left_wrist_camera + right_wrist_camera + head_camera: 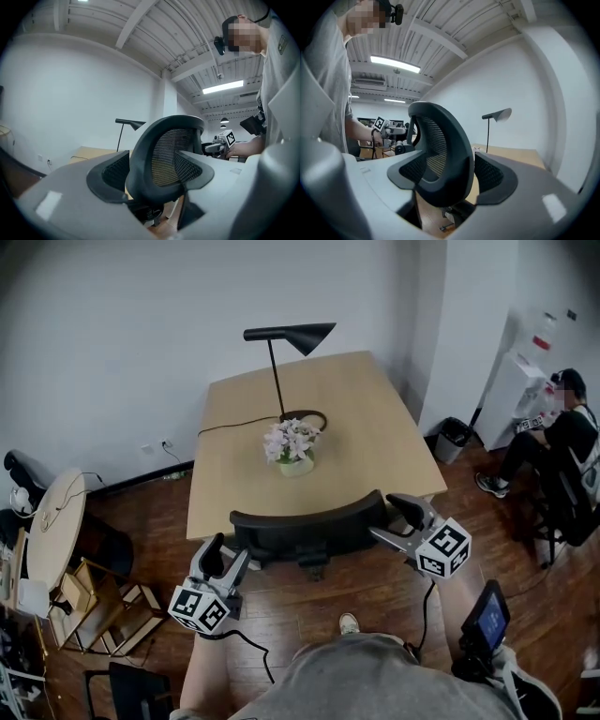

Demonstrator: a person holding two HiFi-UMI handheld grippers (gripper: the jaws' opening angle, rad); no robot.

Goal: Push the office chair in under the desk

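- Two grippers are held at the two ends of the office chair [309, 526], which is seen in the lower middle of the head view.
- The chair is set close against the near edge of the desk [366, 409]. Only its curved back and a bit of its base are seen.
- The left gripper [227, 559] is placed at the left end of the chair back. Its jaws are closed on the dark rim from both sides.
- The right gripper [401, 521] is placed at the right end of the chair back. Its jaws are closed on the rim in the same way.
- In each gripper view, the gap between the pads [110, 173] is filled by the rim.
- A black lamp [291, 337] and a pot of flowers [292, 442] are seen on the desk, past the chair.
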